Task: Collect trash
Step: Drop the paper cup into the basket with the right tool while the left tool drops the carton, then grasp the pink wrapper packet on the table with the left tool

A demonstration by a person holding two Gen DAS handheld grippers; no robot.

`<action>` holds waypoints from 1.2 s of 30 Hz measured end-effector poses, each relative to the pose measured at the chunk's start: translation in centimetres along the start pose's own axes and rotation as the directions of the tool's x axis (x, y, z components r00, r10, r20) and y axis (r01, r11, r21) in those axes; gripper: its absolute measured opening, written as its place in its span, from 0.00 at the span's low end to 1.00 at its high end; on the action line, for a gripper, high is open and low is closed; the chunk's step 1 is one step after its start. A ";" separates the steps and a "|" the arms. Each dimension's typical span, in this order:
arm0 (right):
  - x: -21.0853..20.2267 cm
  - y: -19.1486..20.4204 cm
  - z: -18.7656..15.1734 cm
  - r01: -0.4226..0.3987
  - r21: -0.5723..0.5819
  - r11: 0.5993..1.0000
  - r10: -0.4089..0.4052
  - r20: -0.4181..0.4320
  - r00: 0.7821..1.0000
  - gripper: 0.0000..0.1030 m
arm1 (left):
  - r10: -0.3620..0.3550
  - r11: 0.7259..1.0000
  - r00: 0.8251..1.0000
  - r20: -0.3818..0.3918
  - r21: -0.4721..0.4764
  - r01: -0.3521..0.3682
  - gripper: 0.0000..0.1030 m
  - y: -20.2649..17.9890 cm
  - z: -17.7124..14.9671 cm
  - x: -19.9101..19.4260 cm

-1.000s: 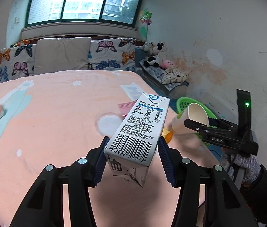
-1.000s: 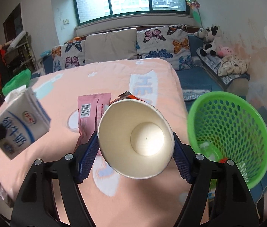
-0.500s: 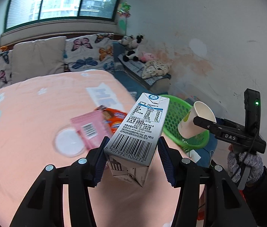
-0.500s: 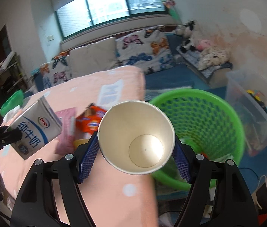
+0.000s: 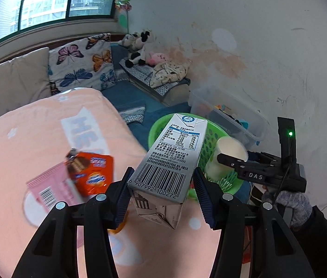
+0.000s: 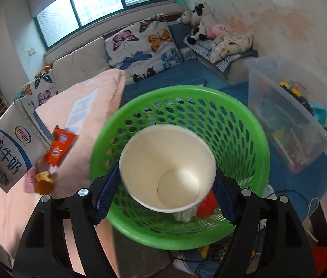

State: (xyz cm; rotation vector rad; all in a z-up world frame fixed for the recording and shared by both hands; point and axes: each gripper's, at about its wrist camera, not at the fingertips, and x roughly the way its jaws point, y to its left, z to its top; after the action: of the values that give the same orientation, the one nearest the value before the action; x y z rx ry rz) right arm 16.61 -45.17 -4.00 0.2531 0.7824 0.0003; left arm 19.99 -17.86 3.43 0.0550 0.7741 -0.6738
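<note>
Pink bedding (image 5: 36, 139) borders the green basket (image 6: 251, 125); above the basket, right gripper (image 6: 166, 180) fingers have just widened around the paper cup (image 6: 168, 159), while left gripper (image 5: 163, 194) fingers clamp the milk carton (image 5: 175, 153) beside it.

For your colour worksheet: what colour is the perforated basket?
Bright green basket; the right wrist view shows it best.

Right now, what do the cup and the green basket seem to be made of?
Cup: probably paper, with a matte off-white inside and a thin rolled rim. Green basket: likely moulded plastic, glossy, its wall pierced with regular oval holes.
</note>
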 end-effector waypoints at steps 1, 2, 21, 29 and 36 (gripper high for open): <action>0.2 -0.3 0.1 -0.001 0.008 1.000 0.001 -0.002 1.000 0.77 | -0.002 1.000 1.000 -0.008 0.002 0.002 0.49 -0.2 0.2 0.5; 0.3 -0.6 0.0 -0.004 0.019 1.000 0.004 -0.001 1.000 0.79 | -0.008 1.000 1.000 -0.015 0.005 0.008 0.49 -0.4 0.4 1.0; -4.1 -4.3 -1.6 -0.027 0.106 0.994 0.020 0.070 0.997 0.82 | 0.011 0.997 0.987 -0.159 0.077 0.002 0.50 -5.1 1.9 10.8; -4.5 -4.8 -2.5 -0.033 0.133 0.991 0.025 0.062 0.998 0.82 | 0.008 0.997 0.980 -0.201 0.076 0.008 0.50 -5.9 1.4 13.2; -4.9 -4.7 -2.9 -0.048 0.151 0.987 0.038 0.068 0.997 0.82 | -0.020 0.999 0.983 -0.184 0.041 0.028 0.56 -5.6 1.2 12.3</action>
State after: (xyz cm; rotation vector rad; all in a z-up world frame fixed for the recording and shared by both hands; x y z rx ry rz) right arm 10.65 -49.59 -3.60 0.4129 0.7133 -0.0273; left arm 23.84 -29.33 -2.80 0.1496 0.9386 -0.7148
